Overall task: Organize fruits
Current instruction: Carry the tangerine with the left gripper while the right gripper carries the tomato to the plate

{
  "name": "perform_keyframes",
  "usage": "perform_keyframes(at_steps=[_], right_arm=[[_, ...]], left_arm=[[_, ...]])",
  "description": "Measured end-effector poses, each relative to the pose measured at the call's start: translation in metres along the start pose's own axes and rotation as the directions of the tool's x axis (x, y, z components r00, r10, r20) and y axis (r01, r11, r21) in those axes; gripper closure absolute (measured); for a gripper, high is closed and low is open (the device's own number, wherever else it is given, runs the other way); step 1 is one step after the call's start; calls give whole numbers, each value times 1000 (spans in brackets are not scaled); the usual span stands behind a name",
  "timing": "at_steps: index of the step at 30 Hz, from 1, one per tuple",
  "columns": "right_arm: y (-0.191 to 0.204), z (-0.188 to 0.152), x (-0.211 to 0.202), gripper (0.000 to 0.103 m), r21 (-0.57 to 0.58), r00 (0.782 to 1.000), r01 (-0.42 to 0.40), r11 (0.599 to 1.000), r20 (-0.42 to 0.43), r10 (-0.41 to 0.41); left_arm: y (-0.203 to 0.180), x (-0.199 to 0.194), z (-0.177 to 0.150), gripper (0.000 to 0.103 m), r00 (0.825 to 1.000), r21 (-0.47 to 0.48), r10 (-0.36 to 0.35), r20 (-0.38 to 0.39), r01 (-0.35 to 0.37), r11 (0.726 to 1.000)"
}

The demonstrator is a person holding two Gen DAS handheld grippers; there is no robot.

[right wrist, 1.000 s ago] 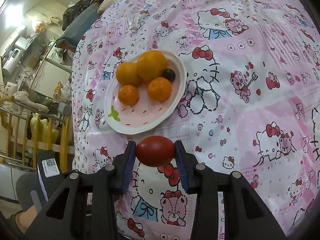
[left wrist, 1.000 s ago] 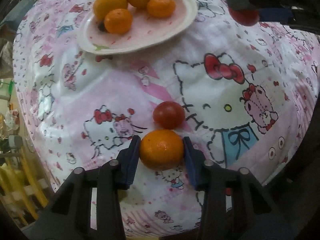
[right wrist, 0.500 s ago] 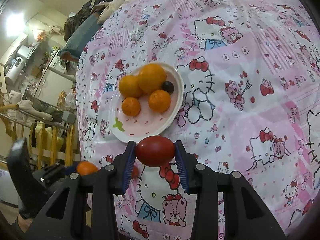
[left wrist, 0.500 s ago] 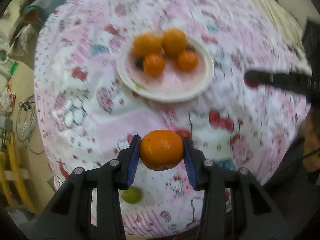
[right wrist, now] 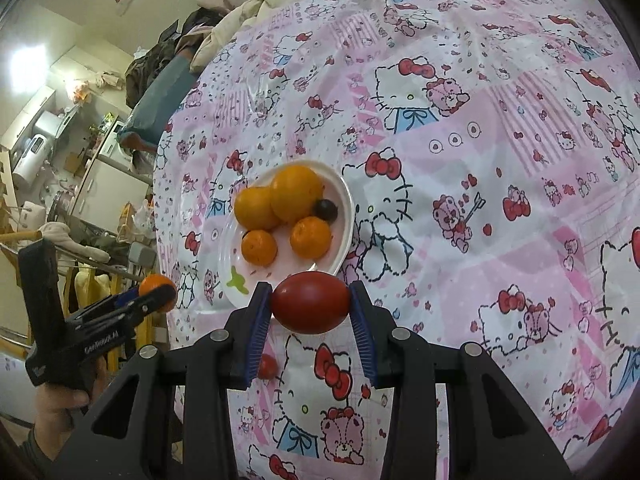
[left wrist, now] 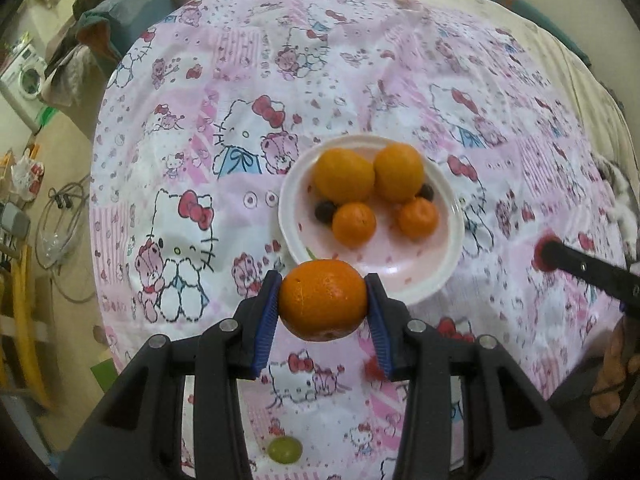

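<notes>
My left gripper (left wrist: 323,308) is shut on an orange (left wrist: 322,300), held in the air above the table, just short of the white plate (left wrist: 450,248). The plate holds several oranges (left wrist: 344,178) and two dark grapes (left wrist: 323,211). My right gripper (right wrist: 310,312) is shut on a red tomato (right wrist: 310,303), held above the table near the plate's (right wrist: 343,248) front rim. The left gripper with its orange (right wrist: 154,285) also shows in the right wrist view. The right gripper with its tomato (left wrist: 542,254) shows at the right in the left wrist view.
A green grape (left wrist: 284,450) lies on the Hello Kitty tablecloth (left wrist: 200,160) near its front edge. A small red tomato (right wrist: 267,367) lies on the cloth under my right gripper. Clothes and household clutter (right wrist: 60,160) lie beyond the table's left side.
My left gripper has lifted the orange off the cloth and carried it toward the plate, leaving the small tomato behind. My right gripper has stayed near the plate, still holding its tomato.
</notes>
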State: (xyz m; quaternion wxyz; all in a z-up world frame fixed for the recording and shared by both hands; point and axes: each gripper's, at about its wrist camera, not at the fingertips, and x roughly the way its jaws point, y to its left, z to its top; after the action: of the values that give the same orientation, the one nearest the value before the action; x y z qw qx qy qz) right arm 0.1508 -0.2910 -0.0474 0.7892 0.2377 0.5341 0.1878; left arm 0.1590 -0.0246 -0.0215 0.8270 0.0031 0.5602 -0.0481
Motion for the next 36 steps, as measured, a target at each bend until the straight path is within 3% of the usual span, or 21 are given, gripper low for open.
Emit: perform_keyframes(at_steps=[13, 19, 24, 34, 36], right_arm=[[6, 39, 45, 62, -17, 999, -9, 1000, -54, 8], [18, 44, 90, 62, -66, 989, 7, 998, -147, -16], [21, 32, 120, 62, -70, 973, -1, 998, -230, -15], [16, 29, 126, 59, -49, 968, -33, 998, -251, 19], [16, 30, 122, 49, -47, 970, -39, 998, -242, 27]], left_arm=[[-2, 41, 35, 66, 1000, -22, -5, -4, 5, 1000], [4, 72, 45, 66, 1000, -28, 19, -18, -19, 999], [11, 90, 54, 65, 999, -59, -6, -42, 4, 998], [8, 97, 55, 64, 998, -69, -28, -51, 25, 997], [8, 98, 54, 64, 998, -73, -38, -57, 34, 997]])
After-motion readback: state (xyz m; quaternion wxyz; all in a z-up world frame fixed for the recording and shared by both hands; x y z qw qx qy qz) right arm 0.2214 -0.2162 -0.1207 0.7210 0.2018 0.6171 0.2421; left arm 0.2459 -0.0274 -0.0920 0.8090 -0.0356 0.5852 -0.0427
